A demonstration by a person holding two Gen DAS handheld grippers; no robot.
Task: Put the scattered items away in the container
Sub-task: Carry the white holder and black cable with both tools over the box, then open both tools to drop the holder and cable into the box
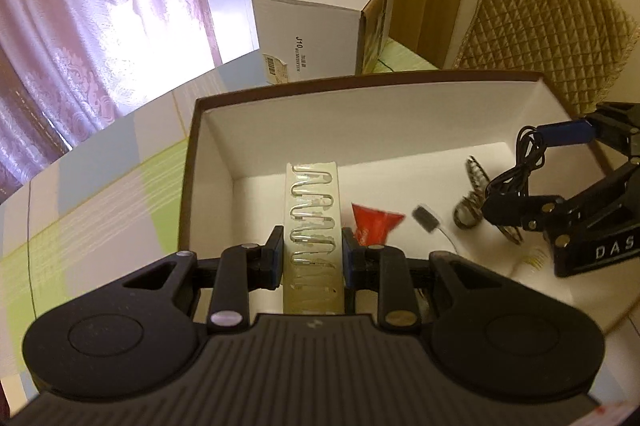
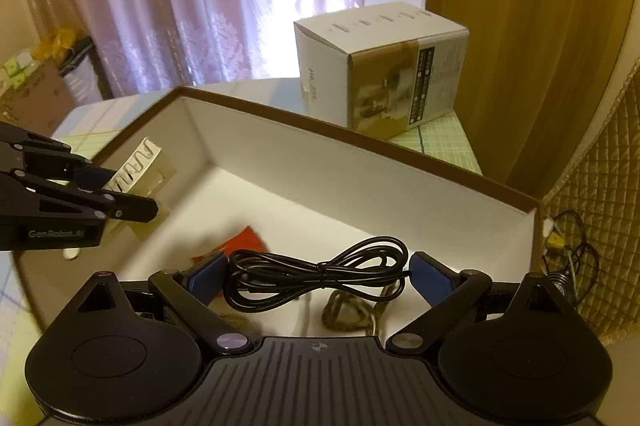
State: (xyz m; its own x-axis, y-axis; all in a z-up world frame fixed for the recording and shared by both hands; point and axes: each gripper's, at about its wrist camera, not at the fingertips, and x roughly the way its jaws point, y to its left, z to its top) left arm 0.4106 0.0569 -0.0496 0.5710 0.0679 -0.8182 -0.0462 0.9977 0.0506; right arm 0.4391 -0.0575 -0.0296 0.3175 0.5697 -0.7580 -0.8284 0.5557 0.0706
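The left gripper (image 1: 313, 258) was squeezed shut on a strip of clips (image 1: 314, 222), a pale card with a wavy row of shiny wire on it. The strip stuck out straight ahead of the gripper, over the near left part of the box (image 1: 360, 130). Just past the gripper, a little to its right, a red packet (image 1: 374, 222) lay on the white floor of the box.

The right gripper (image 2: 318, 276) was wide open, over the near side of the box (image 2: 360, 182). A black cable (image 2: 316, 276) tied in a bundle sat between its blue pads; I could not tell if it touched them. A brown hair clip (image 2: 348, 310) lay just under the cable.

Beyond the box, a white carton (image 1: 320, 22) stood on the counter (image 1: 100, 186).
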